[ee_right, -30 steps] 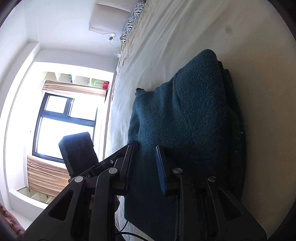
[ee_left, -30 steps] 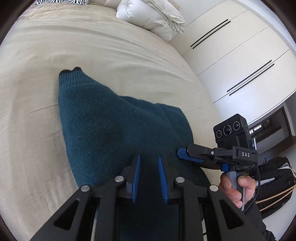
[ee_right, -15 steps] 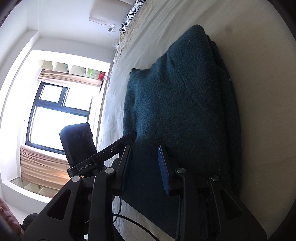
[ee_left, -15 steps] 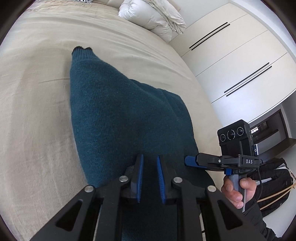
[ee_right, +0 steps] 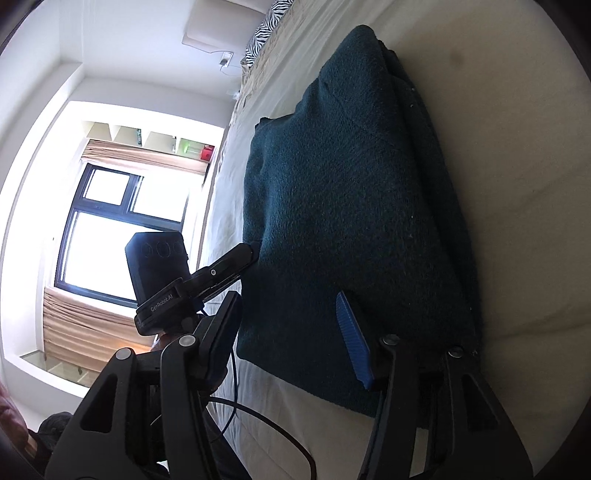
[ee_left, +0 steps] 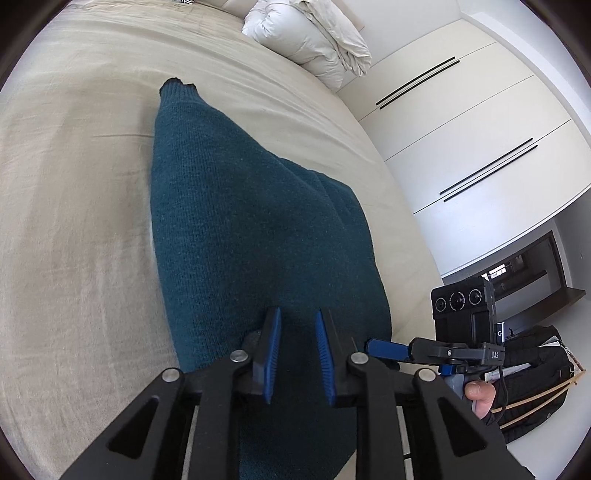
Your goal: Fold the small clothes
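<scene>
We see a dark teal knitted sweater (ee_left: 251, 229) lying folded on a beige bed (ee_left: 74, 206), its ribbed cuff (ee_left: 177, 86) pointing toward the far end, where a white duvet (ee_left: 314, 40) is bunched near the wardrobe doors (ee_left: 461, 122). In the left wrist view, the left claw (ee_left: 297, 354) sits low over the near part of the sweater; its jaws have just been opening and stand slightly apart, released, with knit visible through the gap but not pinched. The right claw (ee_left: 384, 349) enters from the right, held in a hand (ee_left: 480, 397), its blue tip at the sweater's near right edge.

In the right wrist view, we note the right claw (ee_right: 291, 332) with jaws that have just been opening, now wide and released above the near edge of the sweater (ee_right: 351, 206). The left claw (ee_right: 243, 258) reaches the sweater's left edge. A window (ee_right: 122, 229) and a zebra-print pillow (ee_right: 269, 26) lie beyond.
</scene>
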### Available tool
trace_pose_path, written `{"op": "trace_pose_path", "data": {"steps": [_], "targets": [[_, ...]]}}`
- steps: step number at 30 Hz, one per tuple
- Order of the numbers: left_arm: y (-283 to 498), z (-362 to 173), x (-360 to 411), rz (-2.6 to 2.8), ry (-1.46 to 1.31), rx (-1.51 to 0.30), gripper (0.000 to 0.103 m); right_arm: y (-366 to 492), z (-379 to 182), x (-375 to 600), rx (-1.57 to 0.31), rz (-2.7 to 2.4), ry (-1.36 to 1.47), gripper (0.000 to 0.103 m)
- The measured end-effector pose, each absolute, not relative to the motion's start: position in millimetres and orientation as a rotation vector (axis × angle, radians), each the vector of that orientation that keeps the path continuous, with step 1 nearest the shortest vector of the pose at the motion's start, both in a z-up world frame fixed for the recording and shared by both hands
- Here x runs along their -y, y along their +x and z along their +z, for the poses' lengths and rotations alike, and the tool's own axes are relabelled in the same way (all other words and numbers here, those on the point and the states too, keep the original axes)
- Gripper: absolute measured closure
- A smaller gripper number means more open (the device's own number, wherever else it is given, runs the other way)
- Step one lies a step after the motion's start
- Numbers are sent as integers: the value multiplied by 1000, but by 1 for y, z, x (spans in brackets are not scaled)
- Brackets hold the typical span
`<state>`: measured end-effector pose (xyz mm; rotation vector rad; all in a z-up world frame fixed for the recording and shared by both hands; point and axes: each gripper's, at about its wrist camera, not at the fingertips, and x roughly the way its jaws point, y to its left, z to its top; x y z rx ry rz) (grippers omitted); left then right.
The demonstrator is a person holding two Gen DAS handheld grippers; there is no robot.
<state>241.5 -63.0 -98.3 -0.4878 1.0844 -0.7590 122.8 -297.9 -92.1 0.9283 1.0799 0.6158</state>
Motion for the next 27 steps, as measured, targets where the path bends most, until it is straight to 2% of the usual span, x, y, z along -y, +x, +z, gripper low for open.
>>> {"op": "trace_pose_path", "data": {"steps": [2,3,4,5,6,7,8,18,24,26,27], "targets": [[240,-94,62,-758,-476,-1082,81,116,-82,302,-1082,598,929,50],[239,-89,59,-755,-486,-1074,78,114,-75,303,-1074,602,922,50],[239,-82,55,-762,-514,-1054,65,113,-68,302,-1054,598,910,50],[232,-75,42,-763,-537,-1023,56,111,-62,307,-1030,584,900,50],[229,-69,32,-747,-550,-987,37,108,-56,315,-1015,567,899,48],[228,-66,25,-718,-556,-960,23,109,-53,322,-1010,549,904,45],[230,-67,19,-689,-556,-956,21,112,-50,329,-1014,524,903,45],[259,-112,25,-653,-582,-1153,22,163,-101,408,-1163,382,958,44],[271,-115,40,-643,-557,-1189,22,184,-97,386,-1244,425,838,44],[273,-114,46,-627,-534,-1193,24,192,-98,378,-1256,429,823,44],[272,-114,49,-608,-509,-1195,30,194,-98,377,-1258,425,822,45]]}}
